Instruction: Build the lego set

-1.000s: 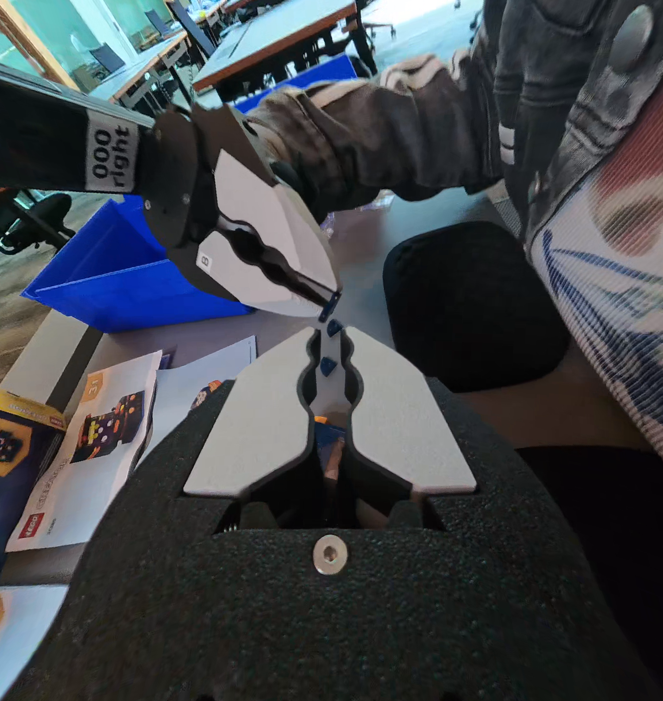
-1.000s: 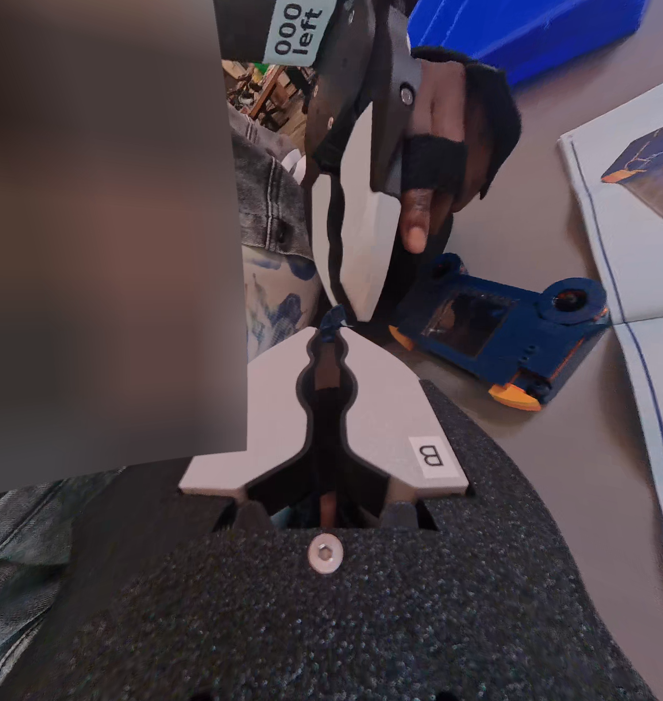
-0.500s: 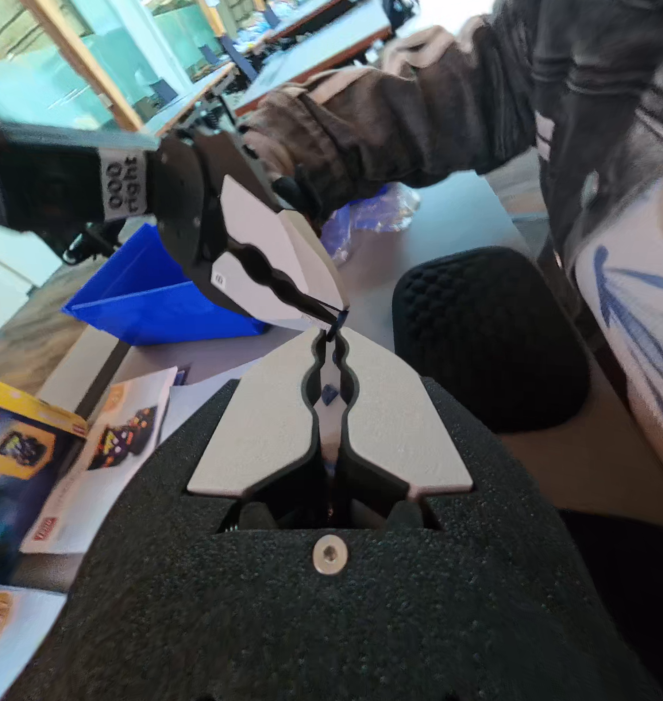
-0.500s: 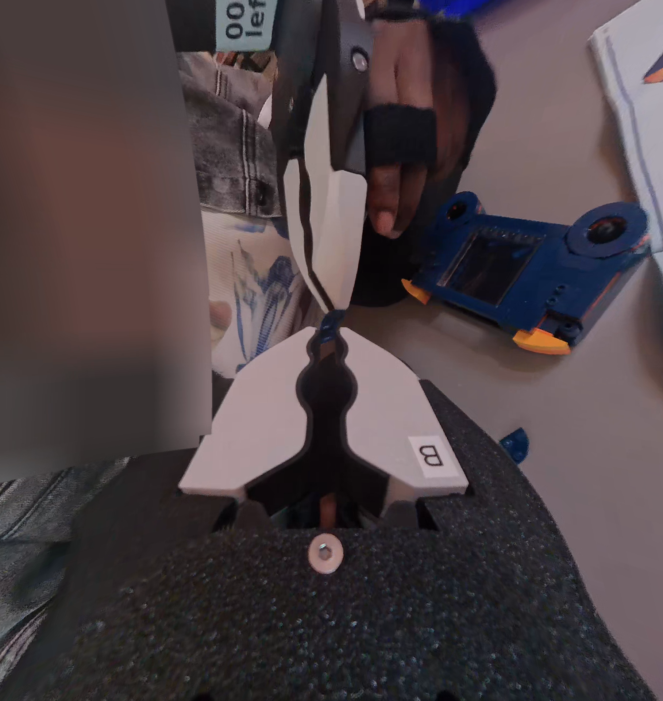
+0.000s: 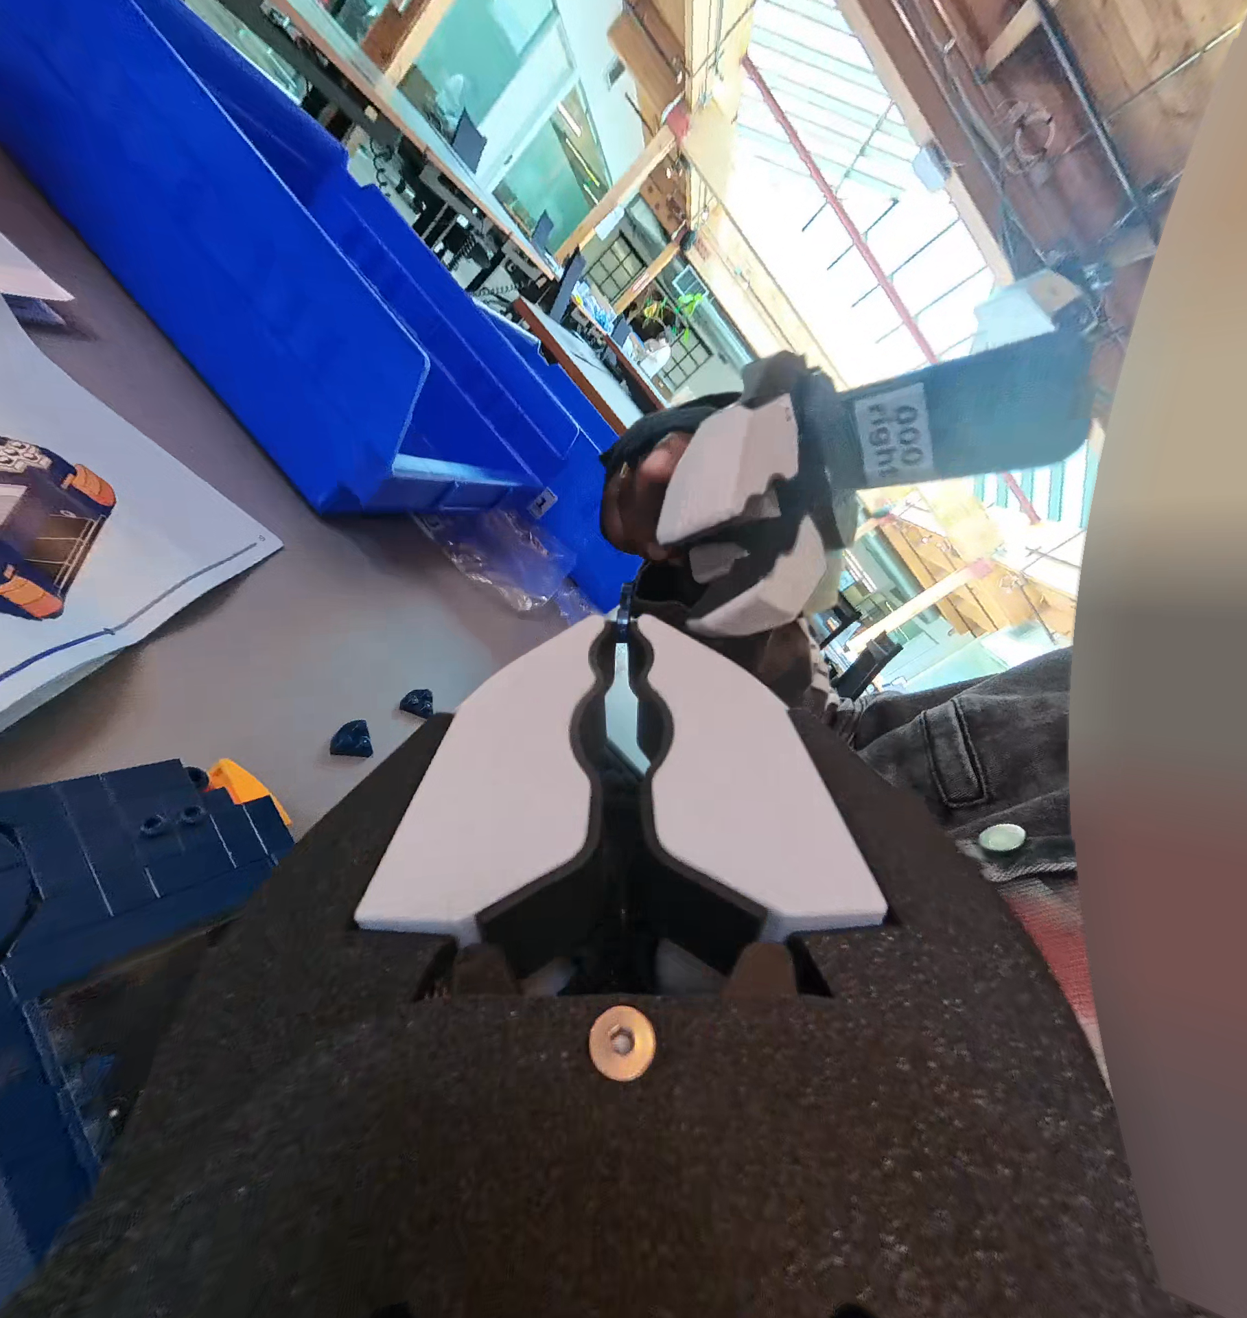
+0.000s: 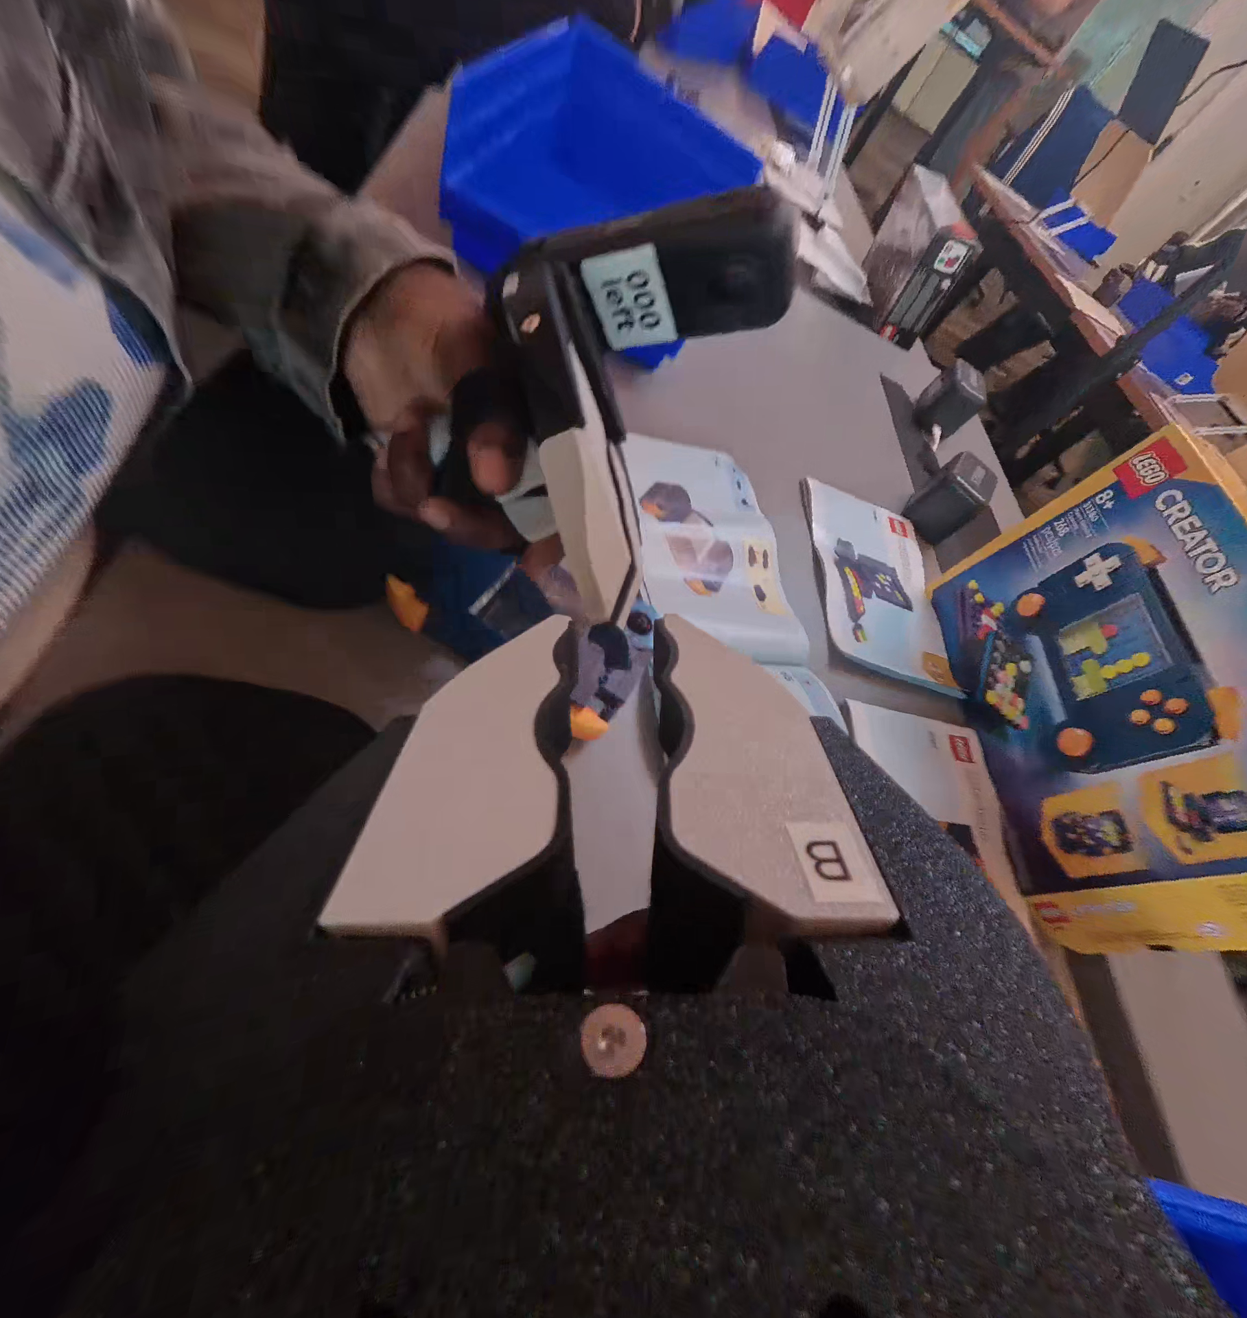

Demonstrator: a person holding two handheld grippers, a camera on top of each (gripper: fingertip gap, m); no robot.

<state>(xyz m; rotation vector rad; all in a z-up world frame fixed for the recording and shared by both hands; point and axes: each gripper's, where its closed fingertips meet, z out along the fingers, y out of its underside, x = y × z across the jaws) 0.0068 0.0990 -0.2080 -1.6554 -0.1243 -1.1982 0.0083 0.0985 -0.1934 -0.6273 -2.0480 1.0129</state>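
Observation:
My left gripper (image 5: 624,631) is shut on a thin small dark blue lego piece (image 5: 626,608) that sticks up edge-on from its tips. It also shows in the right wrist view (image 6: 617,606), fingers together, just ahead of my right gripper's tips. My right gripper (image 6: 614,627) is open and nothing is pressed between its pads. It shows with its jaws apart in the left wrist view (image 5: 734,563). The dark blue lego model with orange corners (image 5: 107,841) lies on the table. In the right wrist view the model (image 6: 463,599) shows behind and through the jaw gap.
Two loose dark blue pieces (image 5: 351,738) (image 5: 417,702) lie on the grey table (image 5: 285,642). Blue bins (image 5: 249,249), a clear plastic bag (image 5: 506,563), open instruction booklets (image 6: 713,556) (image 6: 870,578) and the set's box (image 6: 1119,685) stand around. A person's sleeve (image 6: 285,235) is close on the left. Only a small space, under 4 cm, lies between the two pairs of fingers.
The two grippers met tip to tip on the small blue piece. Now my right gripper has opened and drawn back, and the piece stays in my left gripper. Both views have swung round.

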